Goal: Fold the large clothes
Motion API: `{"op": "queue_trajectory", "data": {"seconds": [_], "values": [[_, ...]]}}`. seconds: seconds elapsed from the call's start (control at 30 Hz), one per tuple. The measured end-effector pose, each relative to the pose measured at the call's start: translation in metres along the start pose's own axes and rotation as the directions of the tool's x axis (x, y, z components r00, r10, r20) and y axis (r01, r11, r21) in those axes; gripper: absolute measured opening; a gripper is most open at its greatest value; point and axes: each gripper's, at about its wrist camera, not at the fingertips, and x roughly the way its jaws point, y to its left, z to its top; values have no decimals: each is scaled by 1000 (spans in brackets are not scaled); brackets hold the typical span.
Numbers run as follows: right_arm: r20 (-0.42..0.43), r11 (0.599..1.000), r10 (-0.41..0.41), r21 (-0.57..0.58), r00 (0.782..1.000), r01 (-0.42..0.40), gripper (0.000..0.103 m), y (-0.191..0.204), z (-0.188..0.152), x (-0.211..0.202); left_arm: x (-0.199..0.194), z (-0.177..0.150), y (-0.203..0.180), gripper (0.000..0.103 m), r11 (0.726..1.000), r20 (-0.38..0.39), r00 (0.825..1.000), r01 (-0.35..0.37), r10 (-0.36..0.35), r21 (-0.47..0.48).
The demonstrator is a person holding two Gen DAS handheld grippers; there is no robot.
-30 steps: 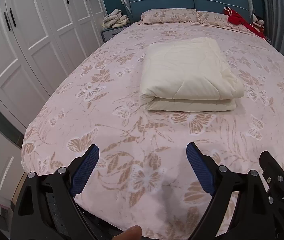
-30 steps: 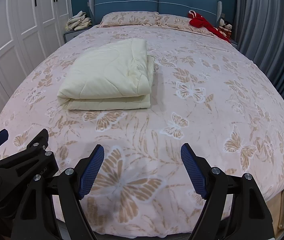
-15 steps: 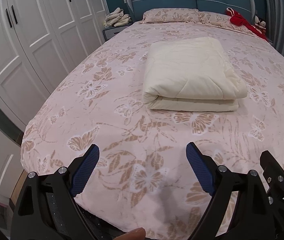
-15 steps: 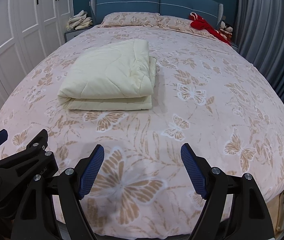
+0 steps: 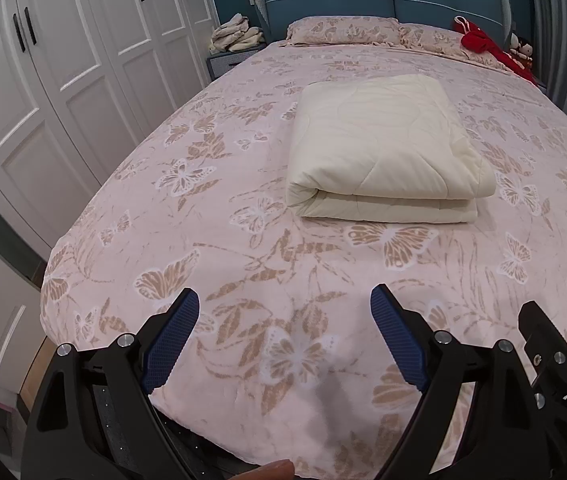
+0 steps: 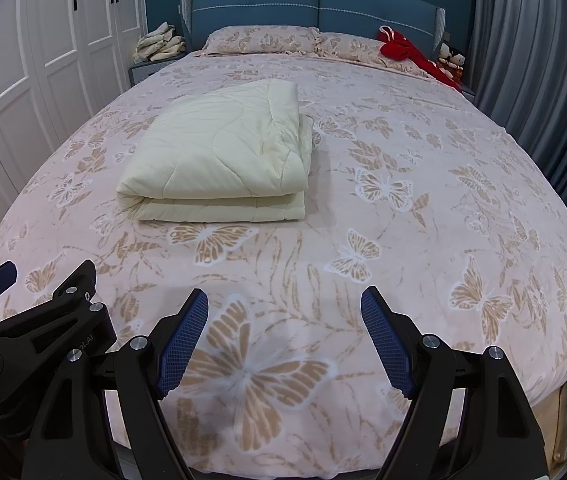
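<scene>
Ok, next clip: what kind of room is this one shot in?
A bedroom, almost certainly. A made bed with a blue headboard and pillows fills the view, white wardrobe doors line one wall, and a folded cream quilt lies on the bedspread.

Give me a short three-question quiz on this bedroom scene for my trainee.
1. True or false: the folded cream quilted blanket lies on the pink butterfly-print bedspread, apart from both tools.
2. Which best describes the left tool and right tool? A) both shut on fabric B) both open, holding nothing C) one gripping the blanket
3. What colour is the garment lying near the pillows at the padded blue headboard?

Key: 1 true; 2 B; 3 red.
</scene>
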Motion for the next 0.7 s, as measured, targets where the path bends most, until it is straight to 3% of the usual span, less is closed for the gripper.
{"op": "queue_trajectory", "data": {"seconds": [0.13, 0.3, 0.7], "values": [[34, 1000, -12, -15, 999, 12, 78, 2, -2, -2, -1, 0, -1, 85, 1000, 6, 1000, -6, 6, 7], [33, 1000, -10, 1, 999, 10, 85, -2, -2, -2, -1, 1, 0, 85, 1000, 10, 1000, -5, 5, 11], [18, 1000, 12, 9, 1000, -12, 86, 1, -1, 2, -4, 2, 8, 86, 1000, 23, 1000, -10, 10, -16]]}}
